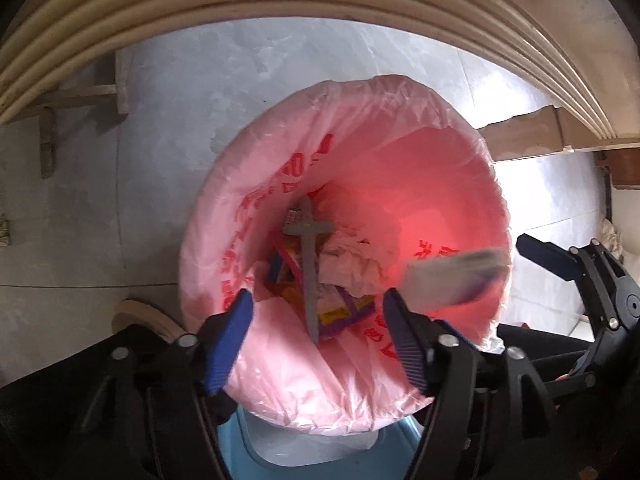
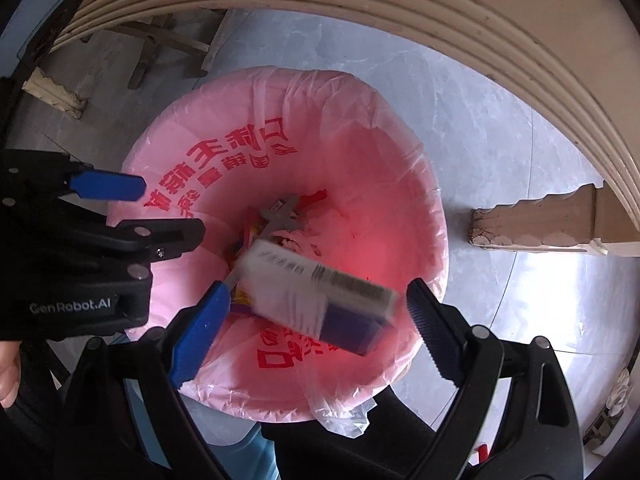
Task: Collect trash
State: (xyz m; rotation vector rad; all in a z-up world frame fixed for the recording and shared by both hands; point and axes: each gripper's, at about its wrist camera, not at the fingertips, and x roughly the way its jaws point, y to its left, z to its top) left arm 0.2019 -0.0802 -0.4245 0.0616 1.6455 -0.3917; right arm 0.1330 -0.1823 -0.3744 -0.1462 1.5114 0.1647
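A grey tiled floor (image 2: 500, 128) surrounds the trash bin (image 2: 280, 92), and everything else is placed from that bin. Beyond its far side curves the ribbed cream edge of a piece of furniture (image 2: 400, 16), whose carved wooden foot (image 2: 532, 220) stands on the floor to the bin's right. A pink liner bag (image 1: 352, 128) printed in red covers the bin's rim and inner wall.

Above the bin's mouth a white and purple box (image 2: 320, 300) is tilted and motion-blurred, untouched by either tool; its print cannot be read. At the bottom lie a grey cross-shaped piece (image 1: 308, 264), crumpled paper (image 1: 352, 260) and colourful wrappers (image 1: 340, 312), partly hidden by the box.

The left tongs (image 1: 318, 336) and right tongs (image 2: 316, 328) both gape wide over the bin's near rim, nothing clamped. A blue object (image 1: 256, 448) below the bin is cut off.
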